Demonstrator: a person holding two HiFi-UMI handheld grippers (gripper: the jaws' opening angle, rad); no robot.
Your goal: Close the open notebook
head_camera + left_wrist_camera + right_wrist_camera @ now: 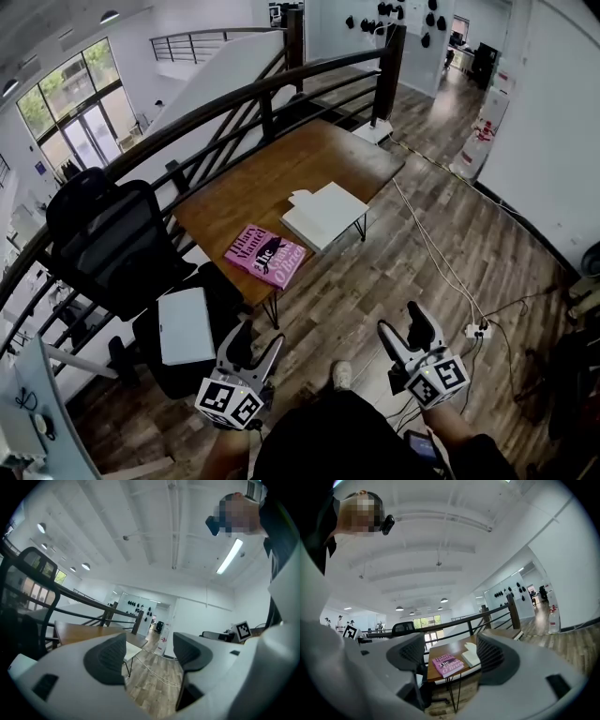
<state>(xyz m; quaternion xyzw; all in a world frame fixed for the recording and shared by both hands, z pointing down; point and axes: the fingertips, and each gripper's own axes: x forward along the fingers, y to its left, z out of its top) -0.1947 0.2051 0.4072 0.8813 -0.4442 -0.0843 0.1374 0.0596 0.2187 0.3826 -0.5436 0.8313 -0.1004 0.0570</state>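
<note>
Head view count: one left gripper [258,342], one right gripper [403,323], one table [272,178], one notebook [323,214], one pink book [265,255], one office chair [103,239], one white slab [184,324].
Left gripper: bottom of the frame, left of centre. Its jaws stand wide apart with nothing between them. The left gripper view shows only floor and the far table edge through the gap.
Right gripper: bottom of the frame, right of centre. Its jaws are also spread and empty. The right gripper view frames the pink book [447,665] and notebook [469,654] in the distance between the jaws.
Notebook: lies on the table near its right edge, at frame centre, white pages up. It is well apart from both grippers.
Pink book: closed, flat on the table's near corner, just left of the notebook and not touching it.
Table holds: two things, the notebook and the pink book.
Office chair: black, left of the table, against the dark railing [234,94].
White slab: lies flat on a dark seat below the chair back.
</note>
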